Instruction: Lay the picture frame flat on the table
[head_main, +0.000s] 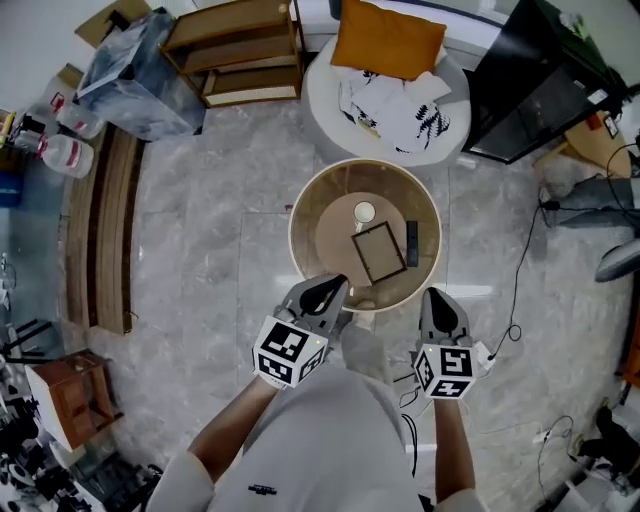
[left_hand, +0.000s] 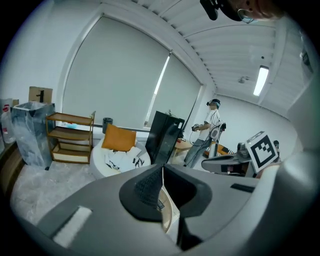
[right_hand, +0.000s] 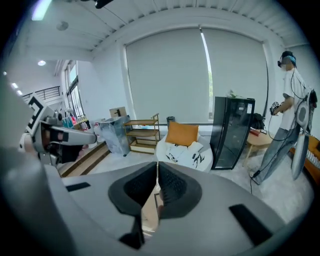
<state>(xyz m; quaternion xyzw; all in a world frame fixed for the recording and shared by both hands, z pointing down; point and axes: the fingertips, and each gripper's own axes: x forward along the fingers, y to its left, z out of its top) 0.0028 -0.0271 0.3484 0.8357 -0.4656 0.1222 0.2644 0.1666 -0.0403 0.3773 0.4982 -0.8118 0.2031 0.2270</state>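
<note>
A dark-rimmed picture frame (head_main: 378, 253) lies flat on the round wooden table (head_main: 306, 236), right of its middle. A small white cup (head_main: 364, 212) stands just beyond the frame, and a black remote (head_main: 412, 243) lies to its right. My left gripper (head_main: 328, 288) hovers over the table's near rim, shut and empty. My right gripper (head_main: 441, 298) is just outside the near right rim, also shut with nothing in it. In the left gripper view the left gripper (left_hand: 162, 184) shows its jaws pressed together. The right gripper (right_hand: 157, 186) looks the same in its own view.
Beyond the table is a white round pouf (head_main: 328, 92) with an orange cushion (head_main: 388, 40). A wooden shelf (head_main: 240, 50) and a wrapped bin (head_main: 135, 75) stand at the back left, a black cabinet (head_main: 520, 90) at the back right. Cables (head_main: 520, 290) run on the floor to the right. A person (right_hand: 287, 100) stands farther off.
</note>
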